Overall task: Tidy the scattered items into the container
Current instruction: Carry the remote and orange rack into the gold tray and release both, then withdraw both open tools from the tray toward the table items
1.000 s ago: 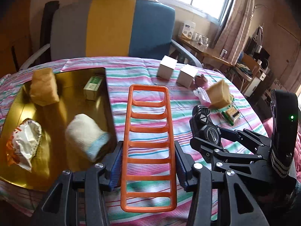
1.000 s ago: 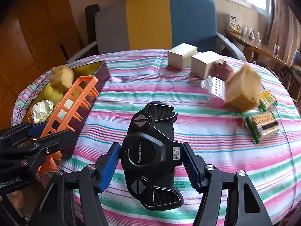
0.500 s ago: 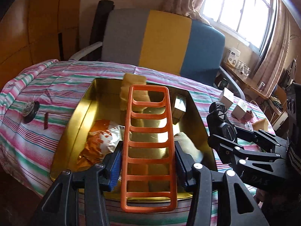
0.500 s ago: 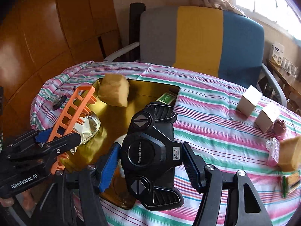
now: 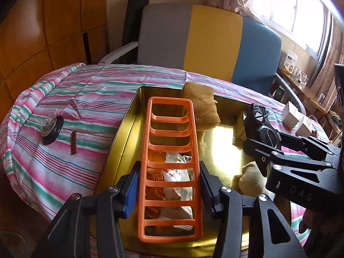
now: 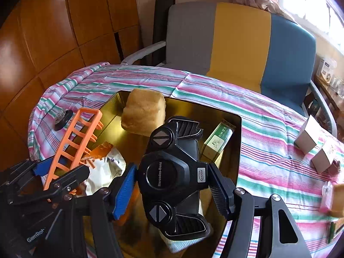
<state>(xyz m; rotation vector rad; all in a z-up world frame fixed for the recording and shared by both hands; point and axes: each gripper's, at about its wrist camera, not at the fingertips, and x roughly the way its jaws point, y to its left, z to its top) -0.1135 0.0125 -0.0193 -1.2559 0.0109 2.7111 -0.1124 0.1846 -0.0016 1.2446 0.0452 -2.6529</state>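
Note:
My left gripper (image 5: 168, 186) is shut on an orange plastic ladder-shaped rack (image 5: 171, 137) and holds it over the gold tray (image 5: 129, 118). My right gripper (image 6: 173, 186) is shut on a black Mercedes-Benz remote controller (image 6: 172, 172), also over the gold tray (image 6: 234, 150). In the tray lie a tan sponge (image 6: 143, 112), a crumpled snack wrapper (image 6: 105, 167), a green-and-gold box (image 6: 218, 142) and a cream sock (image 5: 251, 180). The right gripper with the controller (image 5: 262, 129) shows at the right of the left wrist view, and the rack (image 6: 71, 146) at the left of the right wrist view.
The tray sits on a round table with a striped cloth (image 5: 86, 99). A black round lid (image 5: 50, 126) and a small brown stick (image 5: 73, 143) lie left of the tray. Two white boxes (image 6: 307, 137), a sponge and packets lie to the right. A chair (image 6: 236, 43) stands behind.
Both grippers have swung left from over the striped cloth to over the gold tray, still holding the rack and the controller.

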